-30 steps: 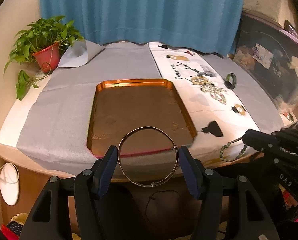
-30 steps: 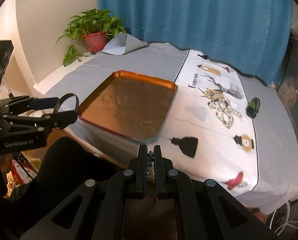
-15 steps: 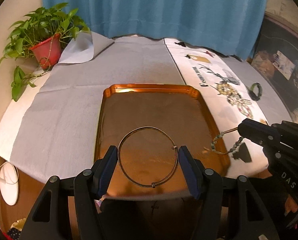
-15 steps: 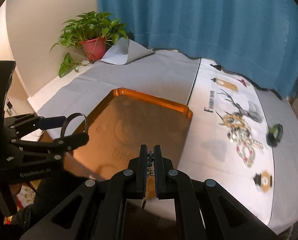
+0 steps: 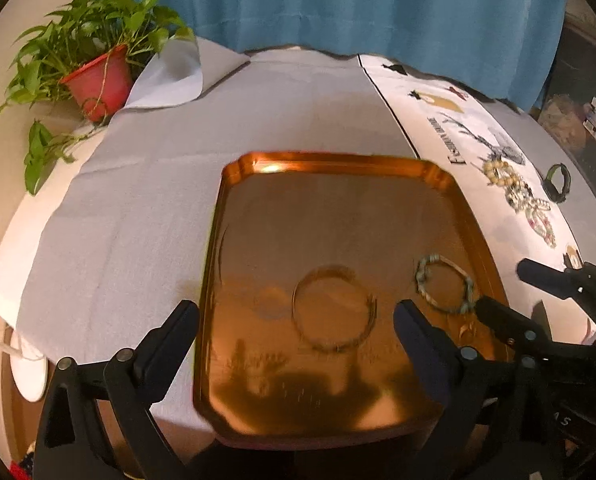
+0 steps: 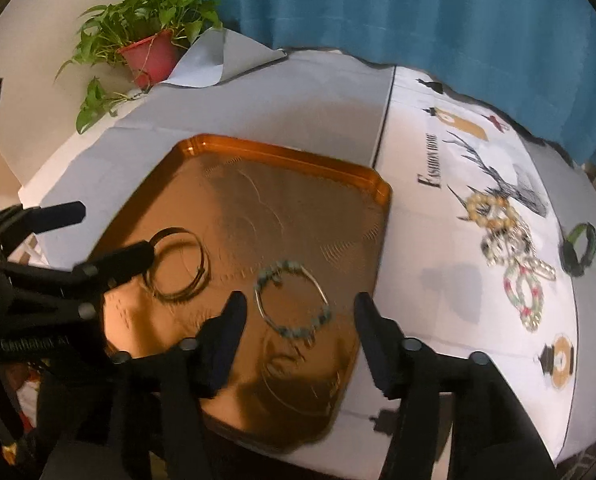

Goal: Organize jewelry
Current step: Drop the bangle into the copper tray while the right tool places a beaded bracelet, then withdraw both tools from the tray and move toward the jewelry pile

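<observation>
Both tools stand wide open and empty above a copper-coloured tray (image 5: 337, 164) on the worktop (image 5: 146, 184). The left hand-held gripper (image 5: 296, 320) brackets a thin wire bangle (image 5: 333, 308) lying flat on the tray floor, its fingers clear of the ring on either side. The right hand-held gripper (image 6: 298, 312) likewise straddles a beaded wire bracelet (image 6: 294, 300) that lies just beside the bangle, toward the tray's right rim.

Both pieces look light and springy; the bare wire would likely slip on smooth pads and bend if squeezed across its width, so a pinch on one short arc of the hoop seems the safer hold.

Farther right, on a printed white cloth (image 6: 437, 240), a cluster of beaded bracelets (image 6: 505, 240) and a dark green bangle (image 6: 579, 248) wait, apart from the tray. A potted plant (image 5: 94, 76) stands at the far left corner before a blue curtain (image 5: 337, 0).
</observation>
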Action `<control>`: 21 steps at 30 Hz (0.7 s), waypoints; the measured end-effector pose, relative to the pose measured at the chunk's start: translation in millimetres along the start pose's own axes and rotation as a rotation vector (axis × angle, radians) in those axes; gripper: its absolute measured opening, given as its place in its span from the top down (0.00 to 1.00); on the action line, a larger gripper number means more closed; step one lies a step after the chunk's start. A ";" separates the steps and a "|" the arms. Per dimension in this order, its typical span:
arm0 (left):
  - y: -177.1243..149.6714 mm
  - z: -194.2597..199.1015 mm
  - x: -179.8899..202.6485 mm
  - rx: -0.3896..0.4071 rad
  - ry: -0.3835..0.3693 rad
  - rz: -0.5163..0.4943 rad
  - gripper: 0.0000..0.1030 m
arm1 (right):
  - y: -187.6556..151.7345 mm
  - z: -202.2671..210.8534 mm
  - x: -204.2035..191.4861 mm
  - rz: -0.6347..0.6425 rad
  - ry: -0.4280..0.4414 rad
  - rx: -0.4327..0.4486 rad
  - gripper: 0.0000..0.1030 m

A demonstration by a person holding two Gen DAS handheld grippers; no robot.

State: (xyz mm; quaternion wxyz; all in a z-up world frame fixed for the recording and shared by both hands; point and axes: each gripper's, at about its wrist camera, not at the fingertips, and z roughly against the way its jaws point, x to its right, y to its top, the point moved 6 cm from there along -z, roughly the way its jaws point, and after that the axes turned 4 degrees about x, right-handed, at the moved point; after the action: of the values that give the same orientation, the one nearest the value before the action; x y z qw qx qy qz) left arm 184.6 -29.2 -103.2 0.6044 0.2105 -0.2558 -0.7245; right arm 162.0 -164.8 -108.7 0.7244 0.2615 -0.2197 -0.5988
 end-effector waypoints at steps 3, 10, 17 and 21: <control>-16.8 16.2 -1.9 -0.010 -0.008 0.021 0.06 | -22.4 15.0 2.3 -0.004 -0.021 -0.027 0.40; -52.1 78.4 11.4 0.028 -0.024 0.021 0.06 | -56.6 83.7 -1.0 -0.019 -0.026 0.024 0.38; -61.1 147.1 39.6 0.146 -0.023 -0.030 0.06 | -66.8 156.2 -11.0 0.005 -0.048 0.158 0.32; -64.8 175.3 47.0 0.187 -0.024 -0.052 0.05 | -72.9 181.6 -9.7 -0.016 -0.064 0.201 0.31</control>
State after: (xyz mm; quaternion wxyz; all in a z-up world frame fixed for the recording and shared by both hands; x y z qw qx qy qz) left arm 18.6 -46.0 -6.7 0.5602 0.2639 -0.3239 -0.7153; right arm -9.3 -187.0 -16.3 0.6823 0.3151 -0.2997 -0.5877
